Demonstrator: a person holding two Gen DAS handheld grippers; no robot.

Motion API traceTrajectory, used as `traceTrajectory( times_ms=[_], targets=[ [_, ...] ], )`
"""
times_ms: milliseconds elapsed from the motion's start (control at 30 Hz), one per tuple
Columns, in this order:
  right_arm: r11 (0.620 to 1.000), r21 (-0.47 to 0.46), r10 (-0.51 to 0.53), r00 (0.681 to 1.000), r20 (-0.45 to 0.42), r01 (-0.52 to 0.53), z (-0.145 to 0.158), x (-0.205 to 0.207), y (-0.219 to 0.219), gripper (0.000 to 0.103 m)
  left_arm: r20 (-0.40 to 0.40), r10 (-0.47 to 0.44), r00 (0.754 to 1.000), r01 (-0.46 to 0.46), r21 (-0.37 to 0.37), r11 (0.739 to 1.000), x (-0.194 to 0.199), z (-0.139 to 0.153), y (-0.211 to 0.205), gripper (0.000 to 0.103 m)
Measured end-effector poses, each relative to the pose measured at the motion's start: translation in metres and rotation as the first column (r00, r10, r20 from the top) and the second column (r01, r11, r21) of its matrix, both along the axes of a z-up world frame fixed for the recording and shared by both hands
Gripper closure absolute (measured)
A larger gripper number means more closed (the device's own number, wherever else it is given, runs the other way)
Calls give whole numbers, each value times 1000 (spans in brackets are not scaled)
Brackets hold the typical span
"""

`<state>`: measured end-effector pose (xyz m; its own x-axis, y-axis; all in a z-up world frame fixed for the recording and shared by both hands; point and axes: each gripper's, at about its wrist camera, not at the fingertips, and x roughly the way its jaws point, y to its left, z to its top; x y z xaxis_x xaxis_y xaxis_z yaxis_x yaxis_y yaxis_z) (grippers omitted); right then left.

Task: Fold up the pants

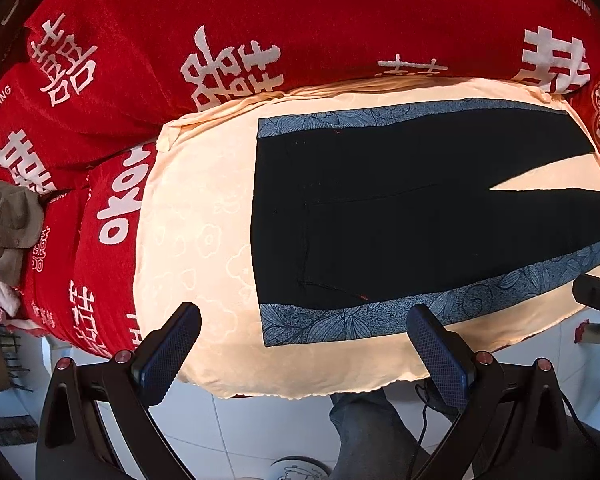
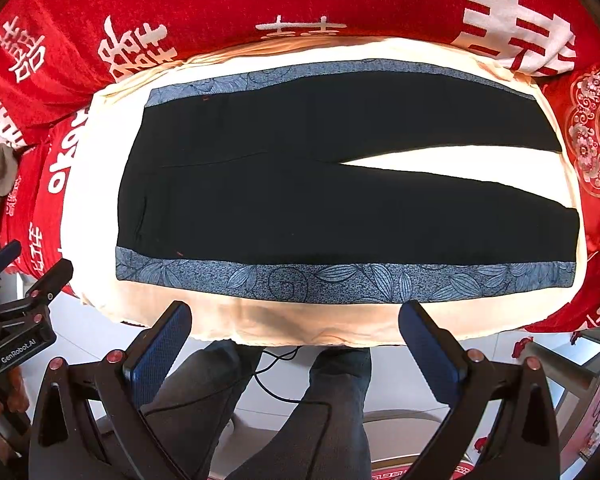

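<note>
Black pants (image 2: 300,184) with blue leaf-patterned side stripes lie flat and spread on a cream cloth (image 2: 92,184), waistband at the left, legs parted in a V toward the right. They also show in the left wrist view (image 1: 400,208). My left gripper (image 1: 304,320) is open and empty, hovering over the near edge by the waistband corner. My right gripper (image 2: 296,312) is open and empty, just short of the near blue stripe (image 2: 340,280). The left gripper also shows at the left edge of the right wrist view (image 2: 16,272).
A red bedspread (image 1: 300,32) with white characters covers the bed behind and around the cream cloth (image 1: 188,208). A khaki hat (image 1: 8,216) lies at the left. The person's legs (image 2: 332,408), a black cable and white floor tiles are below the bed edge.
</note>
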<state>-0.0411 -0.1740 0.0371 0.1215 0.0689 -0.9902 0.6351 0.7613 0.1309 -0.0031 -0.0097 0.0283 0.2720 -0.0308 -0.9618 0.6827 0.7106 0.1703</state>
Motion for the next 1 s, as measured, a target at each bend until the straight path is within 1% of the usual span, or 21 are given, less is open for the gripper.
traceTrajectory(
  times_ms=[1000],
  targets=[
    [1000, 15, -22, 1000, -12, 22, -2, -1, -5, 0, 2, -19, 1000, 19, 19, 1000, 0, -3, -6, 0]
  ],
)
